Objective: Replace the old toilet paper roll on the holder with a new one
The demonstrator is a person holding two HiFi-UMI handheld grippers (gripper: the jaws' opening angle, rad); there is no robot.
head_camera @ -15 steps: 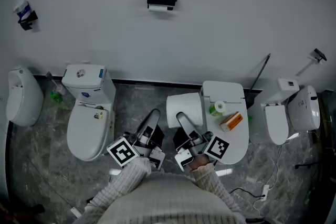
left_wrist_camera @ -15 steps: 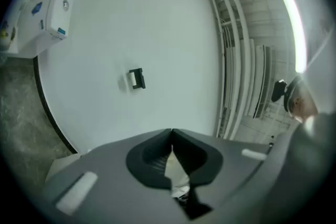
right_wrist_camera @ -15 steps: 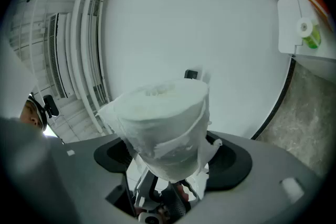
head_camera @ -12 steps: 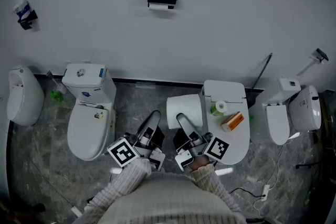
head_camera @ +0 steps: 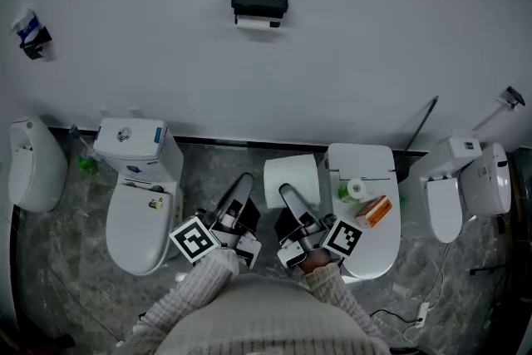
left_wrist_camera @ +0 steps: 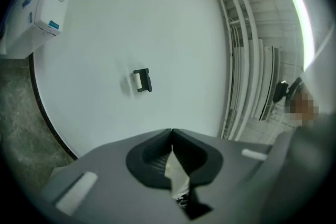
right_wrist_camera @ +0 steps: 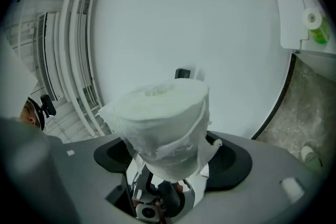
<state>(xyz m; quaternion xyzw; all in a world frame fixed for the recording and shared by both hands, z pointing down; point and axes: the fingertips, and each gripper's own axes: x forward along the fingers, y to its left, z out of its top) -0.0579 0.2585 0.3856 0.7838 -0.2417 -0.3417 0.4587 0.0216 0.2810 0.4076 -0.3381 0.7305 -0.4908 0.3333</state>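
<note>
Roll (right_wrist_camera: 163,123), the new one, stands upright between the jaws of my right tongs (right_wrist_camera: 170,161), which are spread wide and pressing its sides. Left tongs (left_wrist_camera: 171,136) are closed tight, with a thin white sliver at the seam, can't tell what. Holder (head_camera: 259,2) is far off, high on the wall at mid-width, old roll (head_camera: 256,23) still under it. Best bet: walk in, keep the right squeeze light so nothing crushes, and open left first to pull the old roll.
</note>
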